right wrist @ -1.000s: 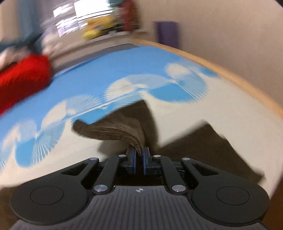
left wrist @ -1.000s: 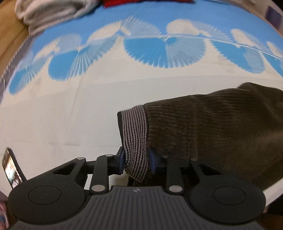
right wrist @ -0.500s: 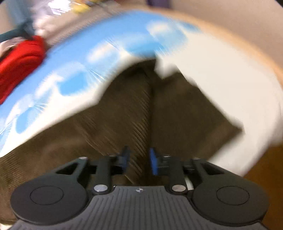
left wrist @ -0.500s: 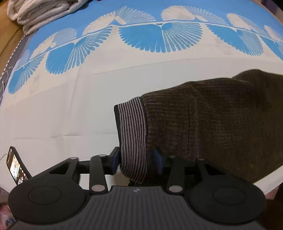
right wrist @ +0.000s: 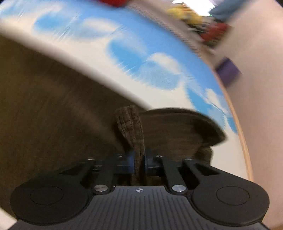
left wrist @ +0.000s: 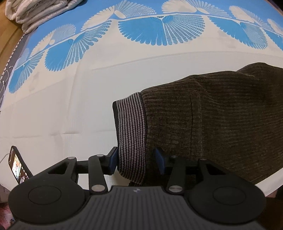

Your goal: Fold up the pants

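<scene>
Dark brown corduroy pants [left wrist: 212, 120] lie on the white and blue sheet. Their grey striped waistband [left wrist: 131, 127] runs down between my left gripper's [left wrist: 136, 161] blue pads. The left jaws stand wide apart, open around the waistband. In the blurred right wrist view my right gripper [right wrist: 138, 161] is shut on a narrow fold of the pants [right wrist: 135, 127]. The rest of the brown cloth [right wrist: 44, 123] spreads to the left and behind it.
A phone [left wrist: 17, 166] stands at the sheet's near left edge. Folded white bedding [left wrist: 35, 12] lies at the far left. A wooden edge [right wrist: 245, 141] borders the sheet on the right. Red cloth and a purple object [right wrist: 228, 70] lie beyond, blurred.
My left gripper opened from its grip on the waistband. My right gripper let go of the cloth, opened, swung right and shut on another fold of the pants.
</scene>
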`<state>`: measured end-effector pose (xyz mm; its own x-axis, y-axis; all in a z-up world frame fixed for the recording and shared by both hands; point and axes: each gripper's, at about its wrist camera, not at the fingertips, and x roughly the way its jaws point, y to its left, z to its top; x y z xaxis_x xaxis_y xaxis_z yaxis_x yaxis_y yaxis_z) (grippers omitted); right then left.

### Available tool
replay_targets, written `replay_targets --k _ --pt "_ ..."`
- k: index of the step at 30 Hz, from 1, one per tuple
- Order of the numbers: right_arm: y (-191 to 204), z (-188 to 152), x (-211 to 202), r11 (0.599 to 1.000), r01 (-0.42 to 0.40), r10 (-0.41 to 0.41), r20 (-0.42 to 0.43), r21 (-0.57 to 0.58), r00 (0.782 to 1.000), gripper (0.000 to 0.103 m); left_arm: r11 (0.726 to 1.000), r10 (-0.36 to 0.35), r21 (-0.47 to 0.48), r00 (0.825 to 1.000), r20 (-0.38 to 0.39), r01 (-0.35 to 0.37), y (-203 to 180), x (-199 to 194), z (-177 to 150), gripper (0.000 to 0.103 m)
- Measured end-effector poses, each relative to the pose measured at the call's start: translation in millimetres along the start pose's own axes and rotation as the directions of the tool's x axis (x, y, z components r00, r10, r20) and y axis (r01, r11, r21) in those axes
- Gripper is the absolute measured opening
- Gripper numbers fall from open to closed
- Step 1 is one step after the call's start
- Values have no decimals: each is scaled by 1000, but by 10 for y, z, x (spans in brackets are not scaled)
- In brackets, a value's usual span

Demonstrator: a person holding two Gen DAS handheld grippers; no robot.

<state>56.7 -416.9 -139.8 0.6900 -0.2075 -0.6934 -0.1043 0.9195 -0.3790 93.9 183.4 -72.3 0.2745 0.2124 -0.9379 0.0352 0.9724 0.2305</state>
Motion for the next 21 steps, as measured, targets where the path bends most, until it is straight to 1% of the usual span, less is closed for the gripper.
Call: replay_targets --k 1,2,3,4,5,6,7,8,9,10,11,12,13,14,16,17,18,19,20,21 --pt "-210 19 -100 992 29 -35 47 122 998 8 1000 7 9 1000 0 -7 -17 1 5 50" --pt "-463 5 -205 964 52 -77 86 260 993 8 1000 13 15 1000 0 -13 -35 2 9 50" --pt "-740 -55 -326 904 68 -127 113 422 985 7 1000 17 20 1000 0 -17 -45 4 14 50" --pt "-1017 -176 -429 817 77 -172 114 572 978 7 1000 17 21 1000 -3 -17 -49 8 18 50" --pt "-1268 -337 -491 715 80 -199 93 695 976 7 1000 13 18 1000 -6 -12 -46 14 23 50" --pt "-1478 -531 -512 603 92 -206 44 793 977 7 1000 11 15 1000 -6 -11 -40 16 28 50" --pt "-1649 -754 -479 490 99 -169 -17 866 985 7 1000 8 13 1000 -5 -8 -37 14 33 50" --pt "-1757 -977 -408 390 114 -105 -78 914 991 8 1000 4 12 1000 -3 -4 -39 10 37 50" --pt "-1820 -1208 -331 289 153 -45 -146 945 988 8 1000 6 12 1000 -1 -6 -43 5 41 50" --pt "-1850 -1390 -253 209 172 18 -179 963 984 8 1000 13 15 1000 -2 -13 -51 8 41 50" --pt "-1845 -1544 -164 138 173 90 -186 975 978 9 1000 19 21 1000 -5 -19 -61 12 35 50" --pt "-1843 -1673 -110 75 177 139 -186 981 973 14 999 22 24 1000 -5 -22 -69 13 32 50" --pt "-1833 -1732 -103 43 177 149 -182 983 972 17 999 24 25 1000 -5 -23 -74 11 31 50" --pt "-1837 -1747 -106 32 173 146 -176 984 974 19 999 24 25 1000 -4 -24 -75 7 31 50" --pt "-1836 -1729 -138 42 154 128 -158 987 979 31 1000 22 19 1000 -5 -22 -67 7 29 50" --pt "-1835 -1710 -146 47 153 116 -157 987 981 32 1000 21 17 1000 -8 -21 -62 11 26 50" --pt "-1817 -1696 -126 50 154 114 -159 987 981 29 1000 19 15 1000 -12 -19 -55 16 19 49" --pt "-1803 -1672 -94 62 157 116 -164 986 980 7 1000 19 16 1000 -12 -19 -51 13 12 46" --pt "-1827 -1664 -53 73 164 105 -171 984 980 7 1000 19 16 1000 -9 -19 -47 3 4 45" --pt "-1825 -1610 -107 86 151 71 -157 985 985 7 1000 16 15 1000 -7 -16 -44 -6 -4 45"
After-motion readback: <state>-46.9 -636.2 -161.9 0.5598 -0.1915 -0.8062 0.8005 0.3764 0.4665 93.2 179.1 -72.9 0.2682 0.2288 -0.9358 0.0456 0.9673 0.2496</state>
